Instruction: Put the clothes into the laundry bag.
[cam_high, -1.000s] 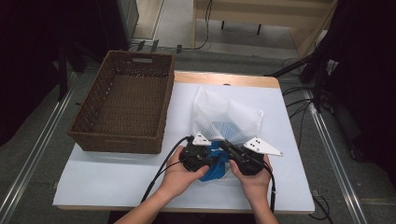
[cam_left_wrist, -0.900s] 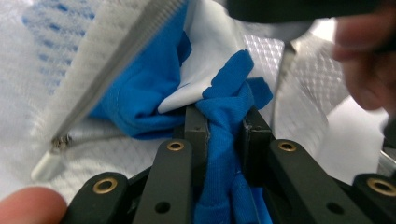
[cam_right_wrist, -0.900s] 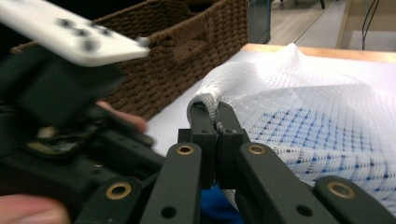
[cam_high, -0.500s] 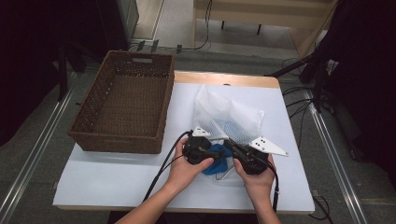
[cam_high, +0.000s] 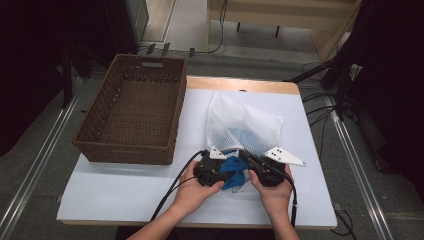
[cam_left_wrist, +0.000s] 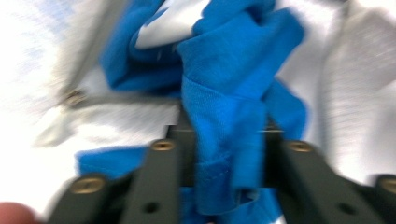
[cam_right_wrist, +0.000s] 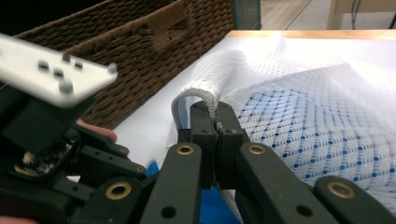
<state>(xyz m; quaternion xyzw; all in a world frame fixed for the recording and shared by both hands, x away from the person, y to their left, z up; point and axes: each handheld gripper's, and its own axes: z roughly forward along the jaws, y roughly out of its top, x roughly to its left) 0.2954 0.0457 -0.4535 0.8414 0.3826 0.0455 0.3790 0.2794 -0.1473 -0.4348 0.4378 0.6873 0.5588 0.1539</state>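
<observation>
A white mesh bag (cam_high: 245, 125) lies on the table with blue fabric showing through its netting (cam_right_wrist: 317, 135). A blue cloth (cam_high: 232, 171) hangs out of the bag's near mouth. My left gripper (cam_high: 225, 167) is shut on a fold of that blue cloth (cam_left_wrist: 224, 140), with the bag's white mesh behind it. My right gripper (cam_high: 244, 157) is shut on the bag's white hem (cam_right_wrist: 205, 100) at the mouth, its jaws pressed together (cam_right_wrist: 213, 122). The left gripper's body and grey plate (cam_right_wrist: 51, 70) sit close at the left of the right gripper view.
A brown wicker basket (cam_high: 135, 115) stands at the table's left, a short gap from the bag. White table surface (cam_high: 115, 192) lies in front of the basket and to the right of the bag. Cables trail from both grippers toward the near edge.
Both hands stay at the bag's mouth, shifting only slightly. The left gripper has turned a little with the blue cloth in it.
</observation>
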